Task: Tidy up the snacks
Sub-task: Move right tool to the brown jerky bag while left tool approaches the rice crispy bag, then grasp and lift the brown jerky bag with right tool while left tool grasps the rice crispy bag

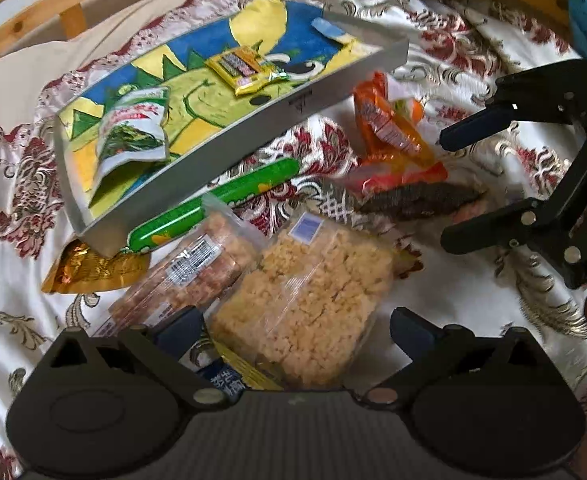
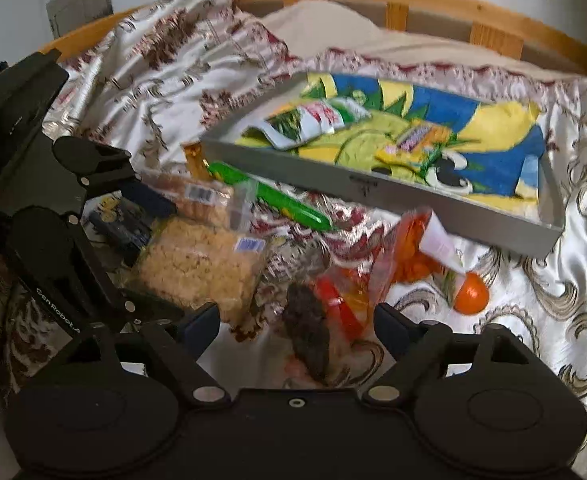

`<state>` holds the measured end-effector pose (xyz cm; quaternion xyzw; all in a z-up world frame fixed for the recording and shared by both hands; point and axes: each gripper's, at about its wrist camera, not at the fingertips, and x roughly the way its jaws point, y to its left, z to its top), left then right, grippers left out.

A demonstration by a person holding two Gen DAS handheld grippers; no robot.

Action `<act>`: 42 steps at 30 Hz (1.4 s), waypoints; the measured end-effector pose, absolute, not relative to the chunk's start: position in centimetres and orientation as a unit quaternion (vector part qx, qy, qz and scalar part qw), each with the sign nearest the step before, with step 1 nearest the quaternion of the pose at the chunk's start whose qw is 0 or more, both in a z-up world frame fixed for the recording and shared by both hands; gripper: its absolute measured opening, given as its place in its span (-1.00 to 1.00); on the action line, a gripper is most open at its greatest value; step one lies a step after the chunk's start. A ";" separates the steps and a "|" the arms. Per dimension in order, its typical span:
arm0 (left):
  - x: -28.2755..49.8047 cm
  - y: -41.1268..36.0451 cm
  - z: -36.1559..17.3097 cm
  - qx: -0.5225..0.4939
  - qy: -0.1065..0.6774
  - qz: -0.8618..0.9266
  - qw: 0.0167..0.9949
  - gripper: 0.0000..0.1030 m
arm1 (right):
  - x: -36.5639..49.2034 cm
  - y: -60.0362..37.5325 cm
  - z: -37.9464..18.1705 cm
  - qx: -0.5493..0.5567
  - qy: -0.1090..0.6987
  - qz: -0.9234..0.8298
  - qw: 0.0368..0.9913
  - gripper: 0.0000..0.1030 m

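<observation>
One grey tray (image 1: 333, 88) ahead of the claws, two packets inside it, one green-white (image 1: 131, 128), one yellow (image 1: 241, 66), roughly seven snack bags outside, nearer the claws

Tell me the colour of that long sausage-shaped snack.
Bright green sausage stick, clearest in the left wrist view.

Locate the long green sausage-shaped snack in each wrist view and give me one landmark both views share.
Left wrist: green snack stick lies centre-left, slanting along the near wall of the grey tray.
Right wrist: green snack stick lies centre-left, emerging below the tray's near wall.
Shared landmark: the clear bag of puffed yellow snacks nearby.
</observation>
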<state>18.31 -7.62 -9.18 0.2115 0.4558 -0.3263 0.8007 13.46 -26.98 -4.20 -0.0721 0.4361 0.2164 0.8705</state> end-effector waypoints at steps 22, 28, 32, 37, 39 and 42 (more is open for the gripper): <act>19.2 -8.0 -10.6 0.182 0.456 -0.343 0.800 0.85 | 13.3 -25.7 -5.7 -0.126 0.470 0.179 0.855 -0.05; 19.0 -7.7 -10.2 0.157 0.464 -0.355 0.796 0.73 | 13.0 -25.5 -5.3 -0.133 0.449 0.166 0.868 -0.07; 18.3 -8.0 -9.8 0.166 0.460 -0.342 0.802 0.72 | 12.4 -25.1 -5.1 -0.150 0.441 0.165 0.869 -0.08; 17.5 -8.0 -8.8 0.160 0.451 -0.332 0.813 0.72 | 11.5 -25.0 -4.2 -0.157 0.421 0.163 0.878 -0.10; 17.1 -8.0 -8.4 0.159 0.445 -0.340 0.813 0.72 | 10.9 -24.8 -3.6 -0.166 0.407 0.161 0.884 -0.10; 16.6 -8.0 -8.1 0.163 0.440 -0.337 0.816 0.72 | 9.8 -24.4 -2.7 -0.181 0.386 0.159 0.890 -0.11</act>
